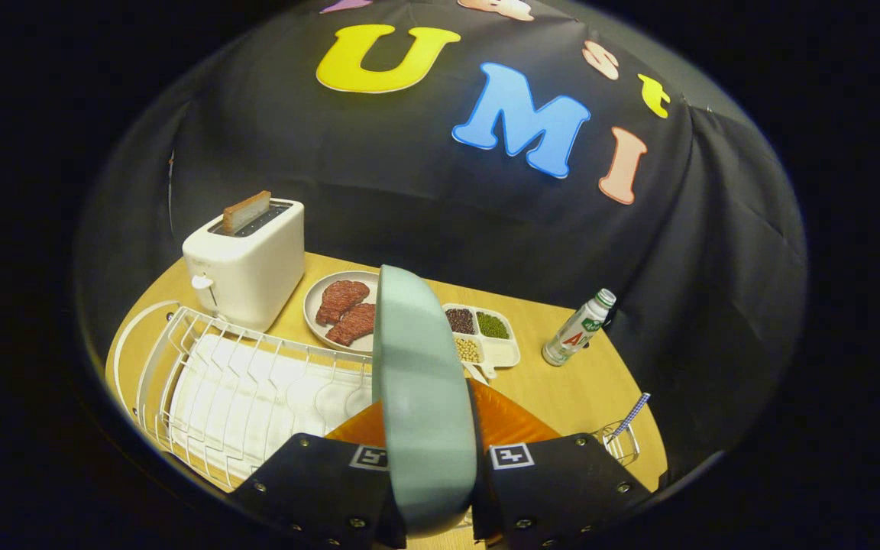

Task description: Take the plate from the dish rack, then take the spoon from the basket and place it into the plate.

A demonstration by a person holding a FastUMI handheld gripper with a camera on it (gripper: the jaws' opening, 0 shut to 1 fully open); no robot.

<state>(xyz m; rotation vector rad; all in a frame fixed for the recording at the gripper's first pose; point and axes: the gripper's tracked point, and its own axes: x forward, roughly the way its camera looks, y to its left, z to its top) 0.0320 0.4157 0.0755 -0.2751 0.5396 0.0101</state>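
Landmark: dish rack (pixel 241 389), white wire, on the wooden surface (pixel 562 389); all places below are given from it.
Fingers: the gripper (pixel 431 489) has both fingers closed on the plate, one on each face of it; holding, not wide.
Plate: pale green plate (pixel 418 382), held on edge and upright between the fingers, just beside the rack's near right corner and above it; no longer in the rack's slots.
Rack contents: no dishes seen in the wire slots; a white tray lies beneath the wires.
Spoon: handle with a checked pattern (pixel 635 412) sticks up out of a small wire basket (pixel 619 443), well to the right of the rack, past the plate; untouched, by the look of it.
Orange item: an orange shape (pixel 516 420) lies under the plate, just right of the rack; I cannot tell what it is.
Progress, done: step one (plate out of the rack) looks complete or nearly so, as a judgement.
Progress, left: set the plate flat on the surface, let go, fetch the spoon from the basket, lay it in the plate.
Count, task things: one plate in hand, one spoon, one basket, one rack.
Count, other things: one toaster (pixel 249 263) beyond the rack with one slice of bread (pixel 247 210); one dish of meat (pixel 337 309) holding two pieces; one divided tray (pixel 486 336) with three fillings; one bottle (pixel 579 328).
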